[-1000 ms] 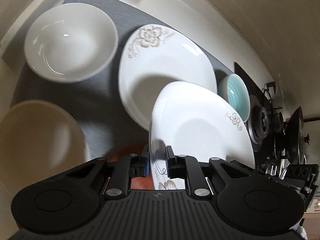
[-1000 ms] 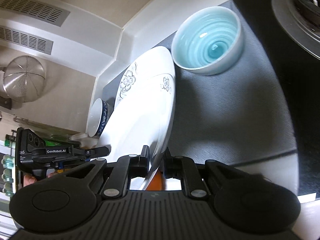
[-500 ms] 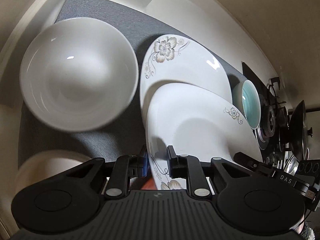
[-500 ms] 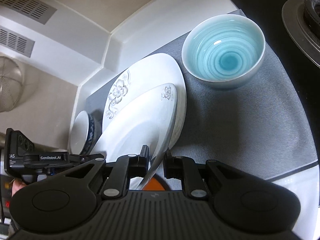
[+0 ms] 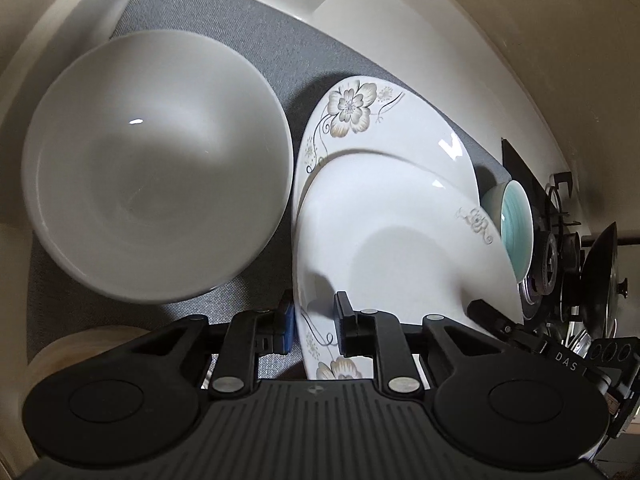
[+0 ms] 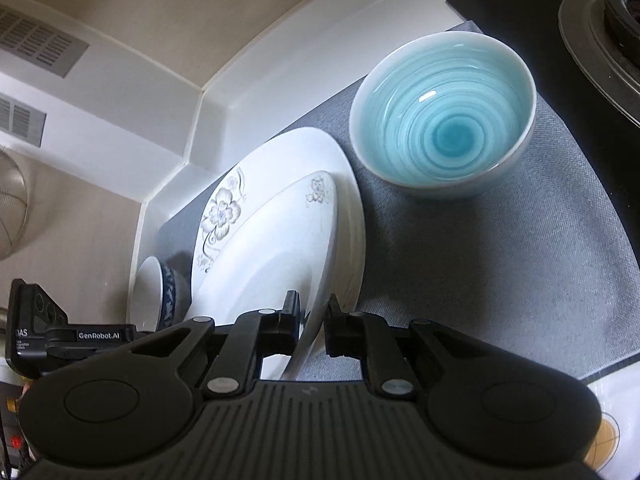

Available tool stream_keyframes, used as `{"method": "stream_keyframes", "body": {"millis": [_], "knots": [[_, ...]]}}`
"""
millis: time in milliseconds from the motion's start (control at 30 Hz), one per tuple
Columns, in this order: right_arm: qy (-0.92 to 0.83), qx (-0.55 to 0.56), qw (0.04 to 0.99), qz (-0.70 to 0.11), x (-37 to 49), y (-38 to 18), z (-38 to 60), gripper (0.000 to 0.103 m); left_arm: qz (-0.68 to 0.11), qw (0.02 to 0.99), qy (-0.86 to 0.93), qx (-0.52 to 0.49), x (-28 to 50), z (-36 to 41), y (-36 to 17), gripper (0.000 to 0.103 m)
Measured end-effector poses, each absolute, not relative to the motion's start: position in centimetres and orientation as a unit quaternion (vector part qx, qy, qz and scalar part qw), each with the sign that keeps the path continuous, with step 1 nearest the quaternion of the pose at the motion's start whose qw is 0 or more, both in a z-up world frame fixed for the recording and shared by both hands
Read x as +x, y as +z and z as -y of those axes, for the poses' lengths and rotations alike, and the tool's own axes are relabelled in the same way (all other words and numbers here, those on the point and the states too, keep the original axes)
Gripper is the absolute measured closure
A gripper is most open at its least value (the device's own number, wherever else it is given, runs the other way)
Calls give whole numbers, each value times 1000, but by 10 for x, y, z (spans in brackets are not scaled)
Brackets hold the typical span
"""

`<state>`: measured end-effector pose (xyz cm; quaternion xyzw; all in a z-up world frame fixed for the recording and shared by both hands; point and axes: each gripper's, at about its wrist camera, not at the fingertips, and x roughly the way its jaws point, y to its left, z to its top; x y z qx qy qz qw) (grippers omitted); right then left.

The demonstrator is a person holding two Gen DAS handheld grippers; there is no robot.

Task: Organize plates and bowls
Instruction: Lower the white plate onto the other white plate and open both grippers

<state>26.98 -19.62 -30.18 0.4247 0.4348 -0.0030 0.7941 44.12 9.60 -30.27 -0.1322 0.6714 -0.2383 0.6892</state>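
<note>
Glossy glazed ceramic: flowered plates point(image 5: 404, 240), white bowl point(image 5: 156, 208), blue swirl bowl point(image 6: 444, 132). Matt woven grey cloth mat point(image 6: 500, 264). Matt black ribbed plastic on grippers point(image 5: 314, 320). Dull metal burner ring point(image 6: 596, 44) at 2 o'clock.

A: What's hidden at the lower left of the left wrist view?
B: A cream bowl point(image 5: 76, 344), mostly behind the gripper body.
A: And the blue-patterned bowl point(image 6: 158, 300)?
B: Half covered by the lower plate point(image 6: 288, 168), left of centre
</note>
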Motion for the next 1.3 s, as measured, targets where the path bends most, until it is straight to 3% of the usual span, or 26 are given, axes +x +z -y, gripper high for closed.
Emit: {"method": "stream_keyframes", "body": {"millis": [133, 200, 300, 400, 467, 500, 667, 933, 1233, 1300], "knots": [[-6, 414, 800, -435, 274, -300, 198, 92, -680, 684, -231, -127, 441, -92, -302, 79], [-10, 409, 804, -431, 277, -298, 197, 92, -686, 678, -230, -132, 440, -93, -302, 65], [-10, 406, 806, -430, 278, -298, 197, 92, -691, 668, -233, -148, 437, -100, -300, 53], [-10, 407, 806, -431, 277, -300, 197, 91, -700, 657, -239, -142, 431, -100, -300, 53], [-3, 402, 807, -433, 277, -301, 197, 91, -715, 635, -248, -153, 426, -98, -306, 62], [-2, 401, 807, -434, 276, -301, 197, 91, -716, 630, -254, -161, 423, -97, -309, 74], [1, 408, 797, -445, 275, -305, 203, 89, -699, 645, -250, -181, 415, -100, -308, 80], [11, 365, 792, -489, 271, -297, 198, 79, -688, 655, -252, -183, 417, -102, -302, 87], [4, 366, 792, -489, 252, -283, 190, 79, -679, 668, -248, -177, 420, -106, -299, 87], [-2, 353, 802, -482, 248, -278, 186, 84, -677, 671, -246, -176, 422, -105, -300, 87]]}}
